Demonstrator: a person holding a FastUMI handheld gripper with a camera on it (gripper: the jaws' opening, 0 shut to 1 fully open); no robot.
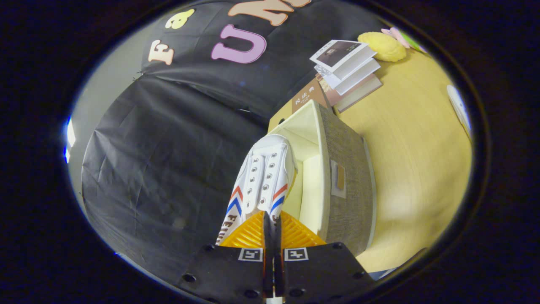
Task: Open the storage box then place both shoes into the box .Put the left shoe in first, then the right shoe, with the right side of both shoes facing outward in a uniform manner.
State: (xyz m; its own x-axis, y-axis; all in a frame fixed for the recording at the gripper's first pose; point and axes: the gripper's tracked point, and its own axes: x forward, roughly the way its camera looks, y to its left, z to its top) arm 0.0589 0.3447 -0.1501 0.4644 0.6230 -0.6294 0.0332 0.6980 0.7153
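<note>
My gripper (272, 221) is shut on a white canvas shoe (263, 177) with red and blue stripes, its orange fingers (249, 234) pinching the shoe's heel end. The shoe points away from me, toe forward, and hangs over the open mouth of the storage box (348, 177). The box is grey fabric outside and cream inside, and its open interior (310, 147) shows beside and beyond the shoe's toe. The whole view is tilted, so the box and table look rotated. I cannot tell whether another shoe lies inside the box.
The box stands on a yellow wooden table (413, 139). Beyond the box lies a fanned stack of books (348, 67), with a yellow sponge-like lump (382, 45) further on. A white object (459, 107) sits by the table's far side.
</note>
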